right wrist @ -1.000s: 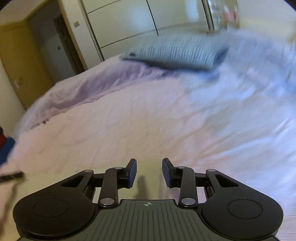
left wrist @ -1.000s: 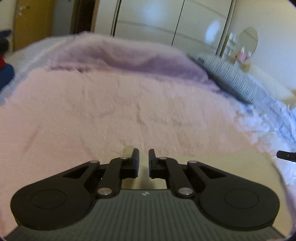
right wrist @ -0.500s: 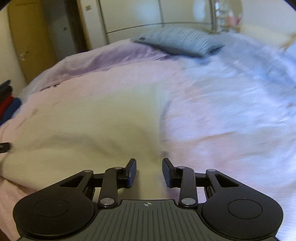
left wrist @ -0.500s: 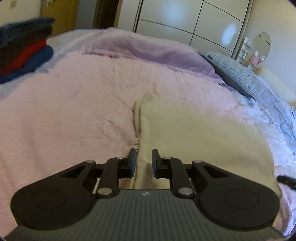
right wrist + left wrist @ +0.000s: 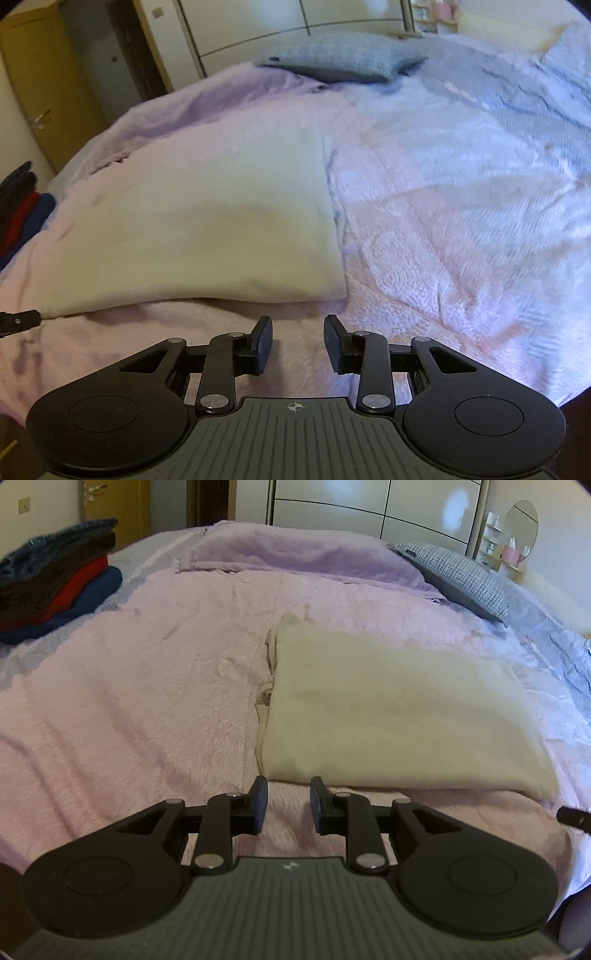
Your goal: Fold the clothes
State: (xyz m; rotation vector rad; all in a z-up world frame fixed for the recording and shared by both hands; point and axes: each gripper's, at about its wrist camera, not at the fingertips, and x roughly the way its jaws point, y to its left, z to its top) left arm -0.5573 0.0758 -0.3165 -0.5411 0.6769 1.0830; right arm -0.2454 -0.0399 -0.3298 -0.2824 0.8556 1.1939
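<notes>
Cream garment (image 5: 399,709) lies folded into a flat rectangle on the pink blanket (image 5: 147,701) of the bed, at 12 to 1 o'clock from the left tongs (image 5: 284,800). Near edge straight; left edge shows bunched layers; right edge ends close to the blue-white bedding (image 5: 480,166). Bare blanket lies open toward 9 to 11 o'clock. Left tongs: jaws opening, nothing between them. Right tongs (image 5: 298,343): partly open, empty, with the garment at 11 o'clock. Stacked clothes (image 5: 51,576) at 10 o'clock, cut by the frame edge. Grey pillow (image 5: 458,576) at 1 o'clock.
</notes>
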